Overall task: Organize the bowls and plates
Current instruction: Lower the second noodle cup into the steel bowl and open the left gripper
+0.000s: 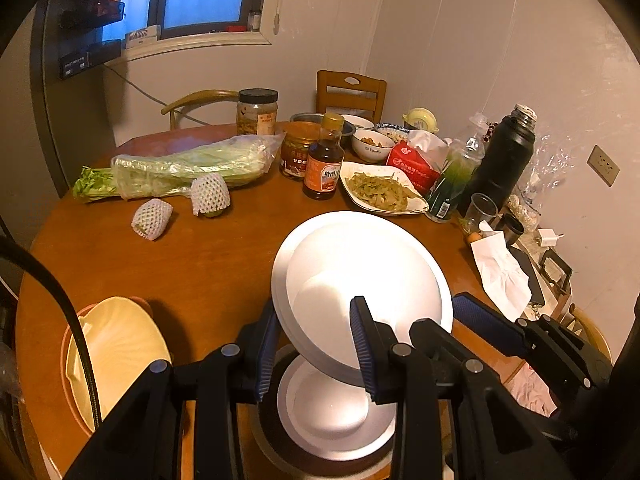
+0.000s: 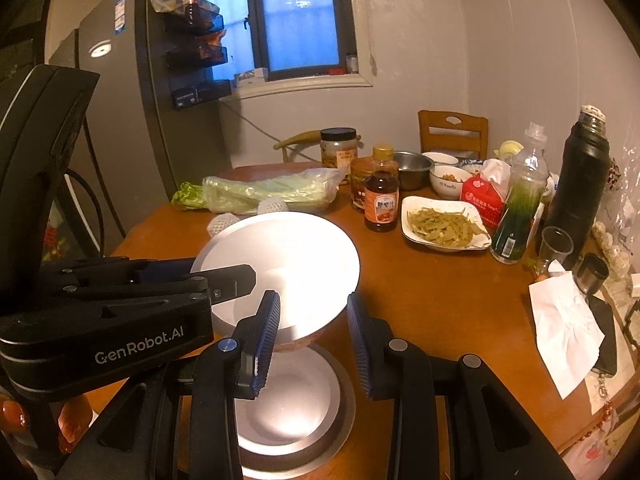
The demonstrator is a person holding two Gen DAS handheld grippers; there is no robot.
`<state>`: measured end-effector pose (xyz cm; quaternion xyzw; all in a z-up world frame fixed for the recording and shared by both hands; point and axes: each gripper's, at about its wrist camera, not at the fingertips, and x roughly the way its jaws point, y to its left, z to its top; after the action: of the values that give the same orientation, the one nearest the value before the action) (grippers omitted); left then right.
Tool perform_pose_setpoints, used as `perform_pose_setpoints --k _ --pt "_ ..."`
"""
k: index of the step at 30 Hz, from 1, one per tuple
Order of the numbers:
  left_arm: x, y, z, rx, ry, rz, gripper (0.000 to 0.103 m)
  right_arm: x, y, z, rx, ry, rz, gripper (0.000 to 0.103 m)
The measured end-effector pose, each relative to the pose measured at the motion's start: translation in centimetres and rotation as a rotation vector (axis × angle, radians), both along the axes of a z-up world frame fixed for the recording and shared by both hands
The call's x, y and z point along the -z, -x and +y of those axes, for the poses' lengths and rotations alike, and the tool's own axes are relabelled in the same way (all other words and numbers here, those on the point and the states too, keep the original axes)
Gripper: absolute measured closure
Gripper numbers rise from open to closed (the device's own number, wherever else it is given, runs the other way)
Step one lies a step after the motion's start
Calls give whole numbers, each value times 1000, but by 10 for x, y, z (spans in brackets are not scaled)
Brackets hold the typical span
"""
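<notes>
Glossy white round bowl [image 1: 360, 280] (tilted) pinched by both ribbed-padded hand-held grippers [image 1: 316, 344] [image 2: 312, 344].

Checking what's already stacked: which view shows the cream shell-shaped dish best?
The left wrist view: the cream shell-shaped dish sits at lower left inside an orange dish. The right wrist view does not show it.

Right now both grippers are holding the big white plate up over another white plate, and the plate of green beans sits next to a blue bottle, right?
Not quite. The bottle beside the plate of green beans is brown, as the right wrist view shows. Both grippers do hold the big white plate above another white plate.
</notes>
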<state>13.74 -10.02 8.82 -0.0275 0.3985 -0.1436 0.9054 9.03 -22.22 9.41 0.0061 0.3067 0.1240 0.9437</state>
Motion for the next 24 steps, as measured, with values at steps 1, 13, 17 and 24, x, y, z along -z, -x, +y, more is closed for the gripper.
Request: perform_pose_setpoints --k 1,13,17,24 --pt "0 2 0 -1 -1 -2 68 0 2 1 -1 -1 0 67" --pt "1 25 5 -12 -2 -6 68 -1 28 6 -24 7 -10 67" --pt "4 31 4 -12 -6 -4 68 2 33 6 -27 9 -5 67" --pt "12 37 4 -14 -11 4 68 9 42 6 -31 12 4 67"
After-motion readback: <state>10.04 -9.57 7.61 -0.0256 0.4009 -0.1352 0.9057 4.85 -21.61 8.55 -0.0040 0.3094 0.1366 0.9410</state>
